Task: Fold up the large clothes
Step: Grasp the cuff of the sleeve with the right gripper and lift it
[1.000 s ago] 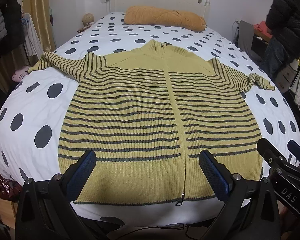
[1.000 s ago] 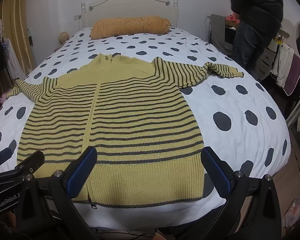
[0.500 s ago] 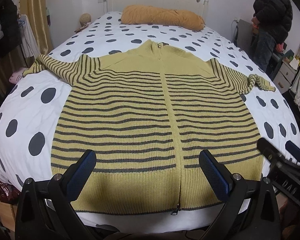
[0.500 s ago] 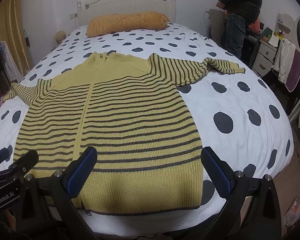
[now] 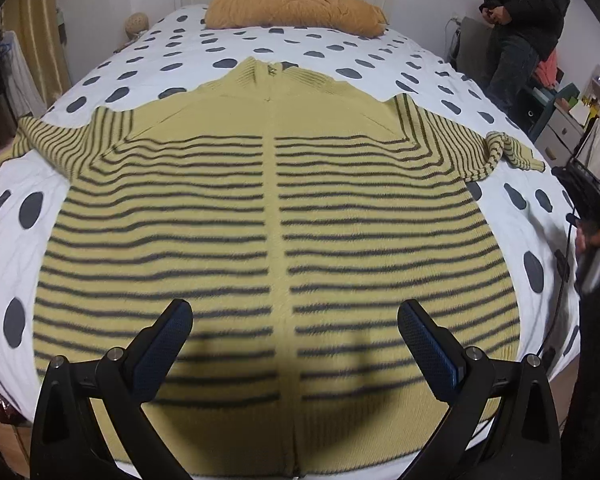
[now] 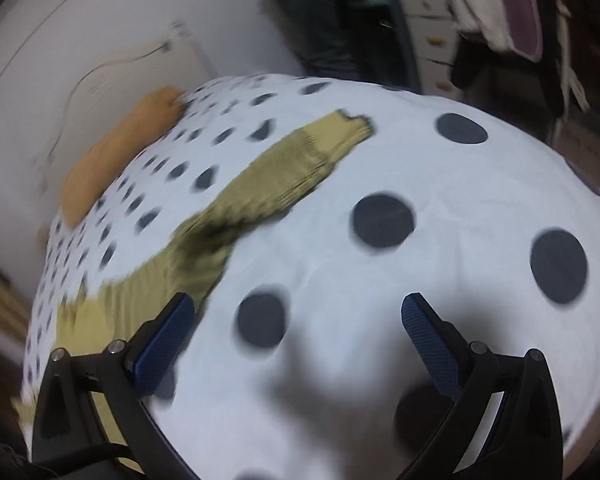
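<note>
Striped cardigan [image 5: 276,240] flat on bed [image 5: 16,216]

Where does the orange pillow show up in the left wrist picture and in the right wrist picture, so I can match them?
Left wrist view: the orange pillow lies top centre, at the head of the bed, beyond the sweater's collar.
Right wrist view: the pillow is at the left, tilted and blurred, against the white headboard.
Shared landmark: the sweater's right sleeve cuff on the polka-dot bedspread.
</note>
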`<action>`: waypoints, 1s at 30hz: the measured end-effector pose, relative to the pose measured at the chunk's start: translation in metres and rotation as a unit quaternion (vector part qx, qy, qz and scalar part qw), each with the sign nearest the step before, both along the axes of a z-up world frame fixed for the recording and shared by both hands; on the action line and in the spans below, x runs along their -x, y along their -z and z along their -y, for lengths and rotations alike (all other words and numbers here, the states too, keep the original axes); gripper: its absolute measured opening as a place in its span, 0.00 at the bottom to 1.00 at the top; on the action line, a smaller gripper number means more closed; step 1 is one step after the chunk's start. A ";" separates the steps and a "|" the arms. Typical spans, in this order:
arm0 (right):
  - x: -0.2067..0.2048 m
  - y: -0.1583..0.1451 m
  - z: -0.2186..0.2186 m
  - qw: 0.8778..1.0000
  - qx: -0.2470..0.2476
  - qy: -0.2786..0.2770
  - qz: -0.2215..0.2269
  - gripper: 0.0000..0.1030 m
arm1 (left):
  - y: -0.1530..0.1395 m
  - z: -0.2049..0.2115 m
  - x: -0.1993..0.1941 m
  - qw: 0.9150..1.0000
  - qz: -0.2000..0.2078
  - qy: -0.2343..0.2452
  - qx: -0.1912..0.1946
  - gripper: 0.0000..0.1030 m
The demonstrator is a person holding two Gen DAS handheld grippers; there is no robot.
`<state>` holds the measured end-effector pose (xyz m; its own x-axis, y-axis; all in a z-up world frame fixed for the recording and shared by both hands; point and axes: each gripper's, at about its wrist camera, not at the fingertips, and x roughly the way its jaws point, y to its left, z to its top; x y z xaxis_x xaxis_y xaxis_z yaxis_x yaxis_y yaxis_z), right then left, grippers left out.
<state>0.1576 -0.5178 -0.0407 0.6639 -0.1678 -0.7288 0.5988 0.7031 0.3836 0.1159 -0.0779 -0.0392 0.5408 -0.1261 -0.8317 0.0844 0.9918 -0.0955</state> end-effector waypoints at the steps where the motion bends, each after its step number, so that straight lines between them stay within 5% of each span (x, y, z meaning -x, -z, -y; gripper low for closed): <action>1: -0.011 0.006 0.018 1.000 -0.015 0.007 0.008 0.99 | 0.001 0.005 -0.010 1.000 0.002 -0.002 -0.003 1.00; 6: -0.069 0.026 0.077 0.999 -0.035 0.035 0.013 0.99 | 0.011 0.020 -0.047 1.000 -0.002 -0.011 -0.010 1.00; 14: -0.129 0.040 0.106 0.997 -0.039 0.034 -0.054 0.97 | 0.039 0.026 -0.089 0.998 -0.044 -0.025 -0.024 1.00; 15: -0.134 0.040 0.107 0.997 -0.037 0.033 -0.061 0.87 | 0.041 0.026 -0.092 0.998 -0.046 -0.026 -0.025 1.00; 17: -0.142 0.041 0.108 0.996 -0.030 0.025 -0.079 0.30 | 0.043 0.025 -0.095 0.998 -0.047 -0.031 -0.027 1.00; 18: -0.146 0.044 0.108 0.995 -0.035 0.013 -0.087 0.11 | 0.044 0.024 -0.097 0.998 -0.049 -0.033 -0.027 1.00; 25: -0.145 0.039 0.103 0.997 -0.035 0.023 -0.071 0.09 | 0.046 0.018 -0.098 0.997 -0.057 -0.045 -0.027 1.00; 30: -0.145 -0.001 0.077 0.999 0.016 -0.008 -0.044 0.09 | 0.045 0.014 -0.097 0.997 -0.061 -0.045 -0.026 1.00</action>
<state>0.3023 -0.5950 -0.0398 0.5995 -0.1821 -0.7794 0.6182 0.7238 0.3064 0.2128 -0.0915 -0.0839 0.4427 -0.0366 -0.8959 -0.0136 0.9988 -0.0475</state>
